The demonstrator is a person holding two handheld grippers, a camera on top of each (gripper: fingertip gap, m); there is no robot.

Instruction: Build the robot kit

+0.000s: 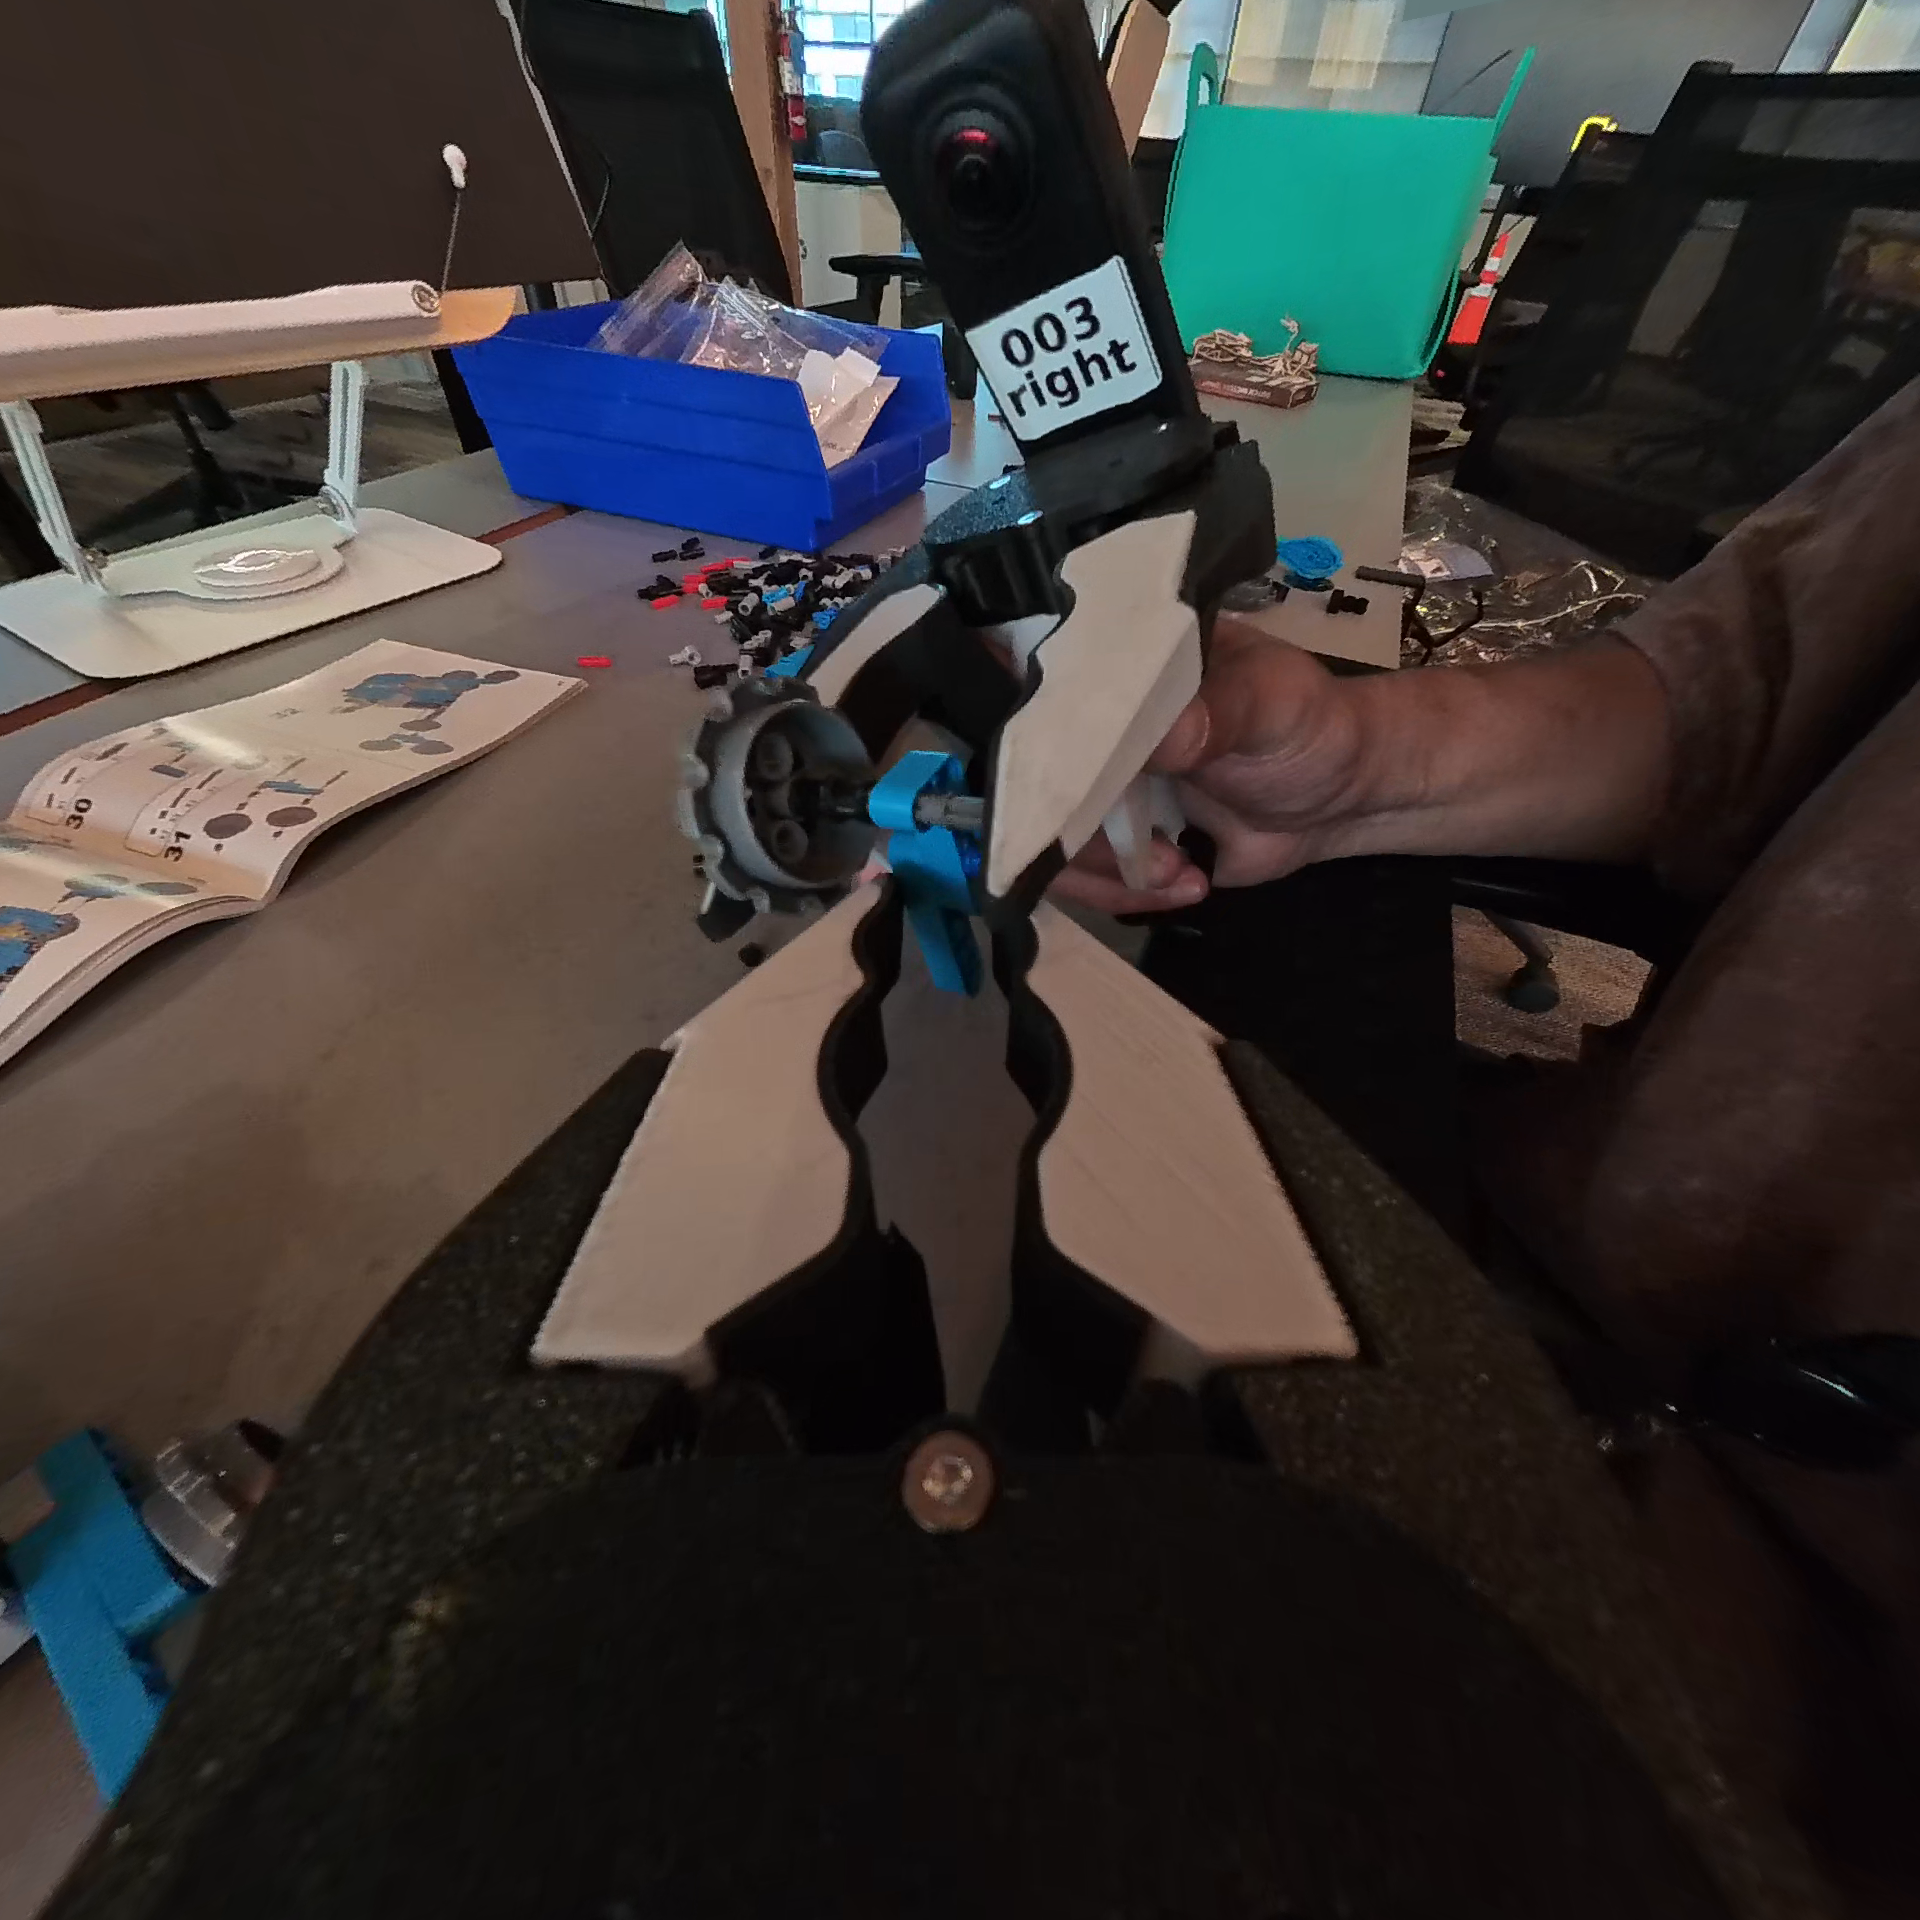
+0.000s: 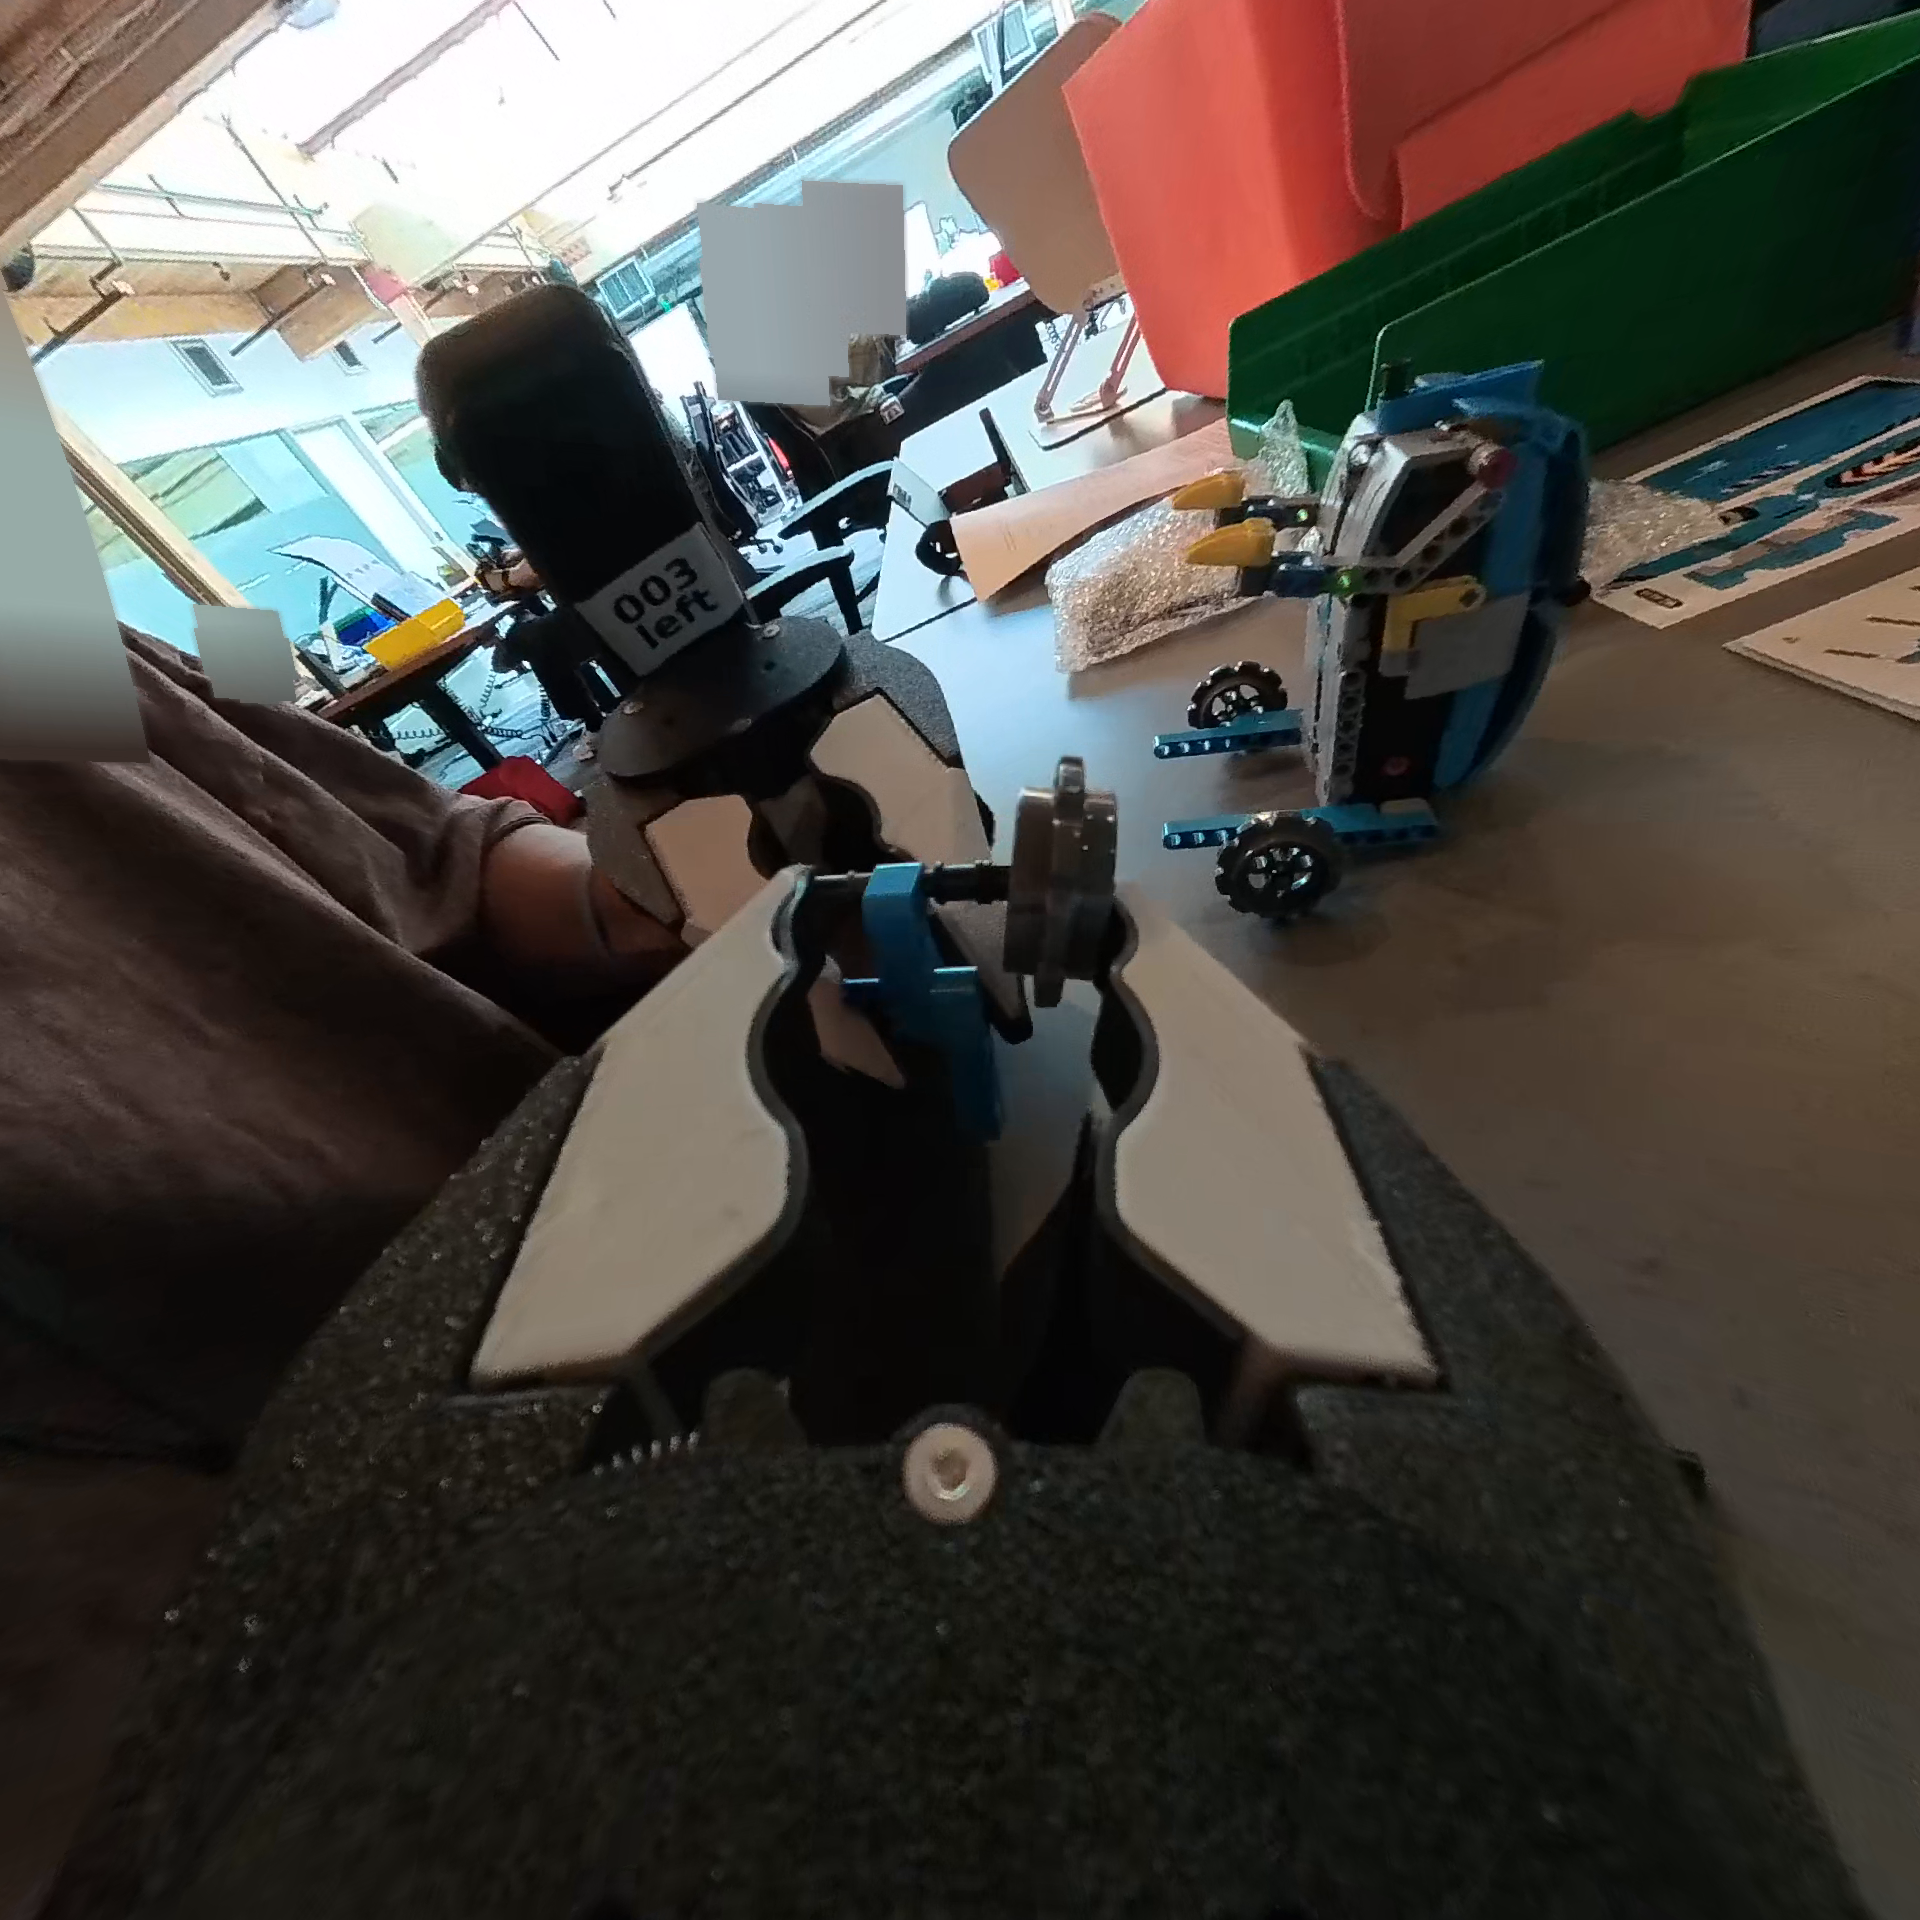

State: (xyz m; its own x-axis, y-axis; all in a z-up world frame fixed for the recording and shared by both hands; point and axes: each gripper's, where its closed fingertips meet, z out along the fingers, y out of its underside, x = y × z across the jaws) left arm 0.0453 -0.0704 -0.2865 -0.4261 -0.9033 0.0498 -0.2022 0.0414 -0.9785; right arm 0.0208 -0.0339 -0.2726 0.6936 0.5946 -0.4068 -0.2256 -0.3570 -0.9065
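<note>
Between the two grippers, held up off the bench (image 1: 312,1039), sits a small blue beam piece (image 1: 935,862) with a short axle and a grey-and-black toothed wheel (image 1: 774,805) on the end. My left gripper (image 1: 940,935) looks pinched on the lower leg of that blue beam, fingertips close together around it, which reads like it's just steadying the piece. My right gripper (image 2: 951,935) comes in from the other side with its fingers bracketing the axle end and the wheel (image 2: 1060,883); I honestly can't tell if it's actually squeezing or only sitting around them. So the piece is right at both sets of tips, wheel poking out to one side. Further out on the bench: a scatter of tiny black, red and blue pins (image 1: 769,603), an open instruction booklet (image 1: 260,790), a blue bin (image 1: 707,436) with plastic bags, and the half-built blue model (image 2: 1434,613) lying on its side, well apart.
</note>
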